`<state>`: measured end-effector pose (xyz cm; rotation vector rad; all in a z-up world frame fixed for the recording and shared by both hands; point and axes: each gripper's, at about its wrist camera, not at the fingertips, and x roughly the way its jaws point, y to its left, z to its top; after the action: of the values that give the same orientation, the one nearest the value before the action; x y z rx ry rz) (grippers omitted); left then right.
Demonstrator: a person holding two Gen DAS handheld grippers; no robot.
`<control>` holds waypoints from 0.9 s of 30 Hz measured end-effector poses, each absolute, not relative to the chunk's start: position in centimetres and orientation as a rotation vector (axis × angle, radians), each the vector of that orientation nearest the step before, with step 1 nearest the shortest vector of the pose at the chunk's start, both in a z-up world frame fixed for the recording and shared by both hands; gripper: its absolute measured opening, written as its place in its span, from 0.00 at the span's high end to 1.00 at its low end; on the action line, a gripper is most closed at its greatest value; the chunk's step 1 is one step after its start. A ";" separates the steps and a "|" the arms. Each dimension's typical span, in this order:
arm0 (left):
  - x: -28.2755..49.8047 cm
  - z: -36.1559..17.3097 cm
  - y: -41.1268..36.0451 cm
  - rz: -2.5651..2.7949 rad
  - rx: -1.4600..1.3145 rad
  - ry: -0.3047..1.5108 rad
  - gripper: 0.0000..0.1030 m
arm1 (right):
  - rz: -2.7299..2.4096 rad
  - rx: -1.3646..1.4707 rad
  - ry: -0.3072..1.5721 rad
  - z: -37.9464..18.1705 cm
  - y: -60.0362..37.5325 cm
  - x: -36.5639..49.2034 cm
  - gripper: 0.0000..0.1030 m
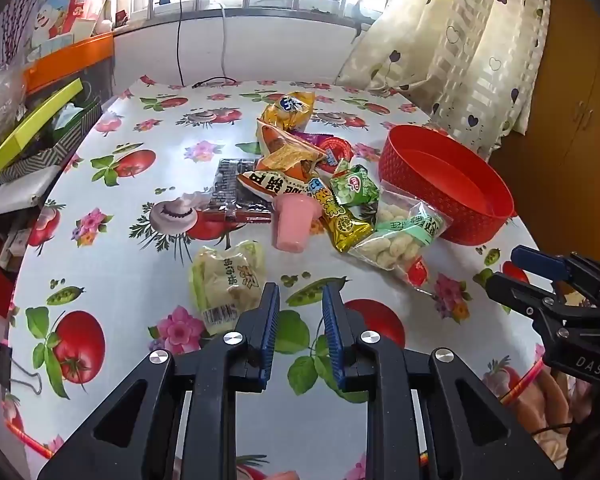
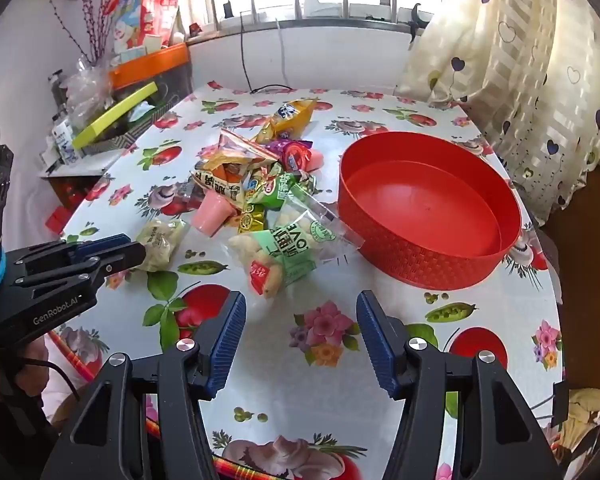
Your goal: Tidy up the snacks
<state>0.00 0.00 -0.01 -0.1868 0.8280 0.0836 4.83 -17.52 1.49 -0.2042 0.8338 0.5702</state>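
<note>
Risk noted: loose foil and plastic snack packets [image 2: 256,184] heaped beside the empty round red woven-pattern plastic basket [image 2: 428,256] may slip; left gripper [image 1: 300,300] narrowed, empty, right gripper [image 2: 300,312] spread, empty.

Landmark: the red basket [image 2: 428,256] on the table [image 2: 332,400].

Inside, the red basket is bare, and above its rim nothing blocks the way in. Near of the basket, the cloth lies free up to the table edge. Just left of the basket the snack pile [image 2: 256,184] crowds the middle; a clear bag of puffs [image 2: 288,252] touches the basket wall, closing that gap. A pink cup [image 2: 211,216] lies tipped at the pile's near-left side. Left of the pile a pale bag [image 2: 160,244] lies apart. Far right of the basket, the curtain [image 2: 540,80] hangs close. Well left, boxes [image 2: 112,128] line the table edge.
</note>
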 end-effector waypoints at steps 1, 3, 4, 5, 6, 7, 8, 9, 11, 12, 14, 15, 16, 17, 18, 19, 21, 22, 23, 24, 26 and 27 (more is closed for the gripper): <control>0.0 0.0 0.0 0.080 -0.188 0.829 0.77 | 0.567 -0.203 0.832 1.5 -17.5 4.8 0.46; 0.0 -0.1 0.0 0.073 -0.188 0.832 0.77 | 0.563 -0.216 0.820 1.4 -17.5 4.6 0.46; -0.2 0.0 -0.3 0.077 -0.177 0.838 0.77 | 0.562 -0.218 0.819 1.4 -17.4 4.6 0.46; -0.3 0.0 0.1 0.064 -0.191 0.836 0.77 | 0.562 -0.216 0.822 1.4 -17.4 4.6 0.46; -0.2 0.0 -0.1 0.068 -0.183 0.846 0.77 | 0.561 -0.214 0.824 1.4 -17.5 4.6 0.46; -0.2 0.0 -0.4 0.071 -0.171 0.848 0.77 | 0.560 -0.212 0.824 1.6 -17.2 4.3 0.46; -0.2 0.0 -0.5 0.070 -0.167 0.848 0.77 | 0.558 -0.211 0.820 1.7 -17.3 4.2 0.46; -0.4 0.0 -0.3 0.065 -0.164 0.847 0.77 | 0.556 -0.214 0.816 1.9 -17.3 3.9 0.46; -0.3 0.0 -0.6 0.063 -0.157 0.848 0.77 | 0.551 -0.218 0.815 1.8 -17.3 3.9 0.46; -0.3 0.1 -0.8 0.063 -0.155 0.849 0.77 | 0.551 -0.216 0.813 1.9 -17.6 3.8 0.46; -0.3 0.2 -0.9 0.063 -0.148 0.849 0.77 | 0.547 -0.223 0.817 2.0 -17.5 3.8 0.46; -0.3 0.3 -1.0 0.064 -0.147 0.850 0.77 | 0.545 -0.221 0.818 2.1 -17.5 3.8 0.46; -0.3 0.2 -1.0 0.070 -0.149 0.851 0.77 | 0.542 -0.218 0.817 2.0 -17.4 3.8 0.46; -0.3 0.2 -0.9 0.084 -0.149 0.855 0.77 | 0.542 -0.217 0.816 2.0 -17.5 3.7 0.46; -0.2 0.1 -0.8 0.091 -0.151 0.858 0.77 | 0.542 -0.216 0.815 2.0 -17.6 3.8 0.46; -0.2 0.1 -0.7 0.093 -0.154 0.859 0.77 | 0.542 -0.215 0.816 2.0 -17.6 3.8 0.46; -0.3 0.0 -0.6 0.104 -0.163 0.859 0.77 | 0.542 -0.214 0.814 2.0 -17.5 3.7 0.46; -0.4 0.0 -0.5 0.105 -0.169 0.857 0.77 | 0.542 -0.214 0.814 2.0 -17.6 3.8 0.46; -0.5 0.0 -0.5 0.106 -0.170 0.854 0.77 | 0.542 -0.214 0.813 2.1 -17.6 3.8 0.46; -0.6 0.1 -0.6 0.105 -0.169 0.849 0.77 | 0.543 -0.213 0.812 2.0 -17.6 3.7 0.46; -0.8 0.1 -0.7 0.117 -0.159 0.836 0.77 | 0.542 -0.212 0.811 2.1 -17.6 3.7 0.46; -0.9 0.1 -0.7 0.125 -0.151 0.832 0.77 | 0.542 -0.212 0.810 2.1 -17.6 3.7 0.46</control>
<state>-0.89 -0.73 0.07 -0.1512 0.8317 0.1254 3.67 -17.64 2.09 -0.2122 0.8099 0.5421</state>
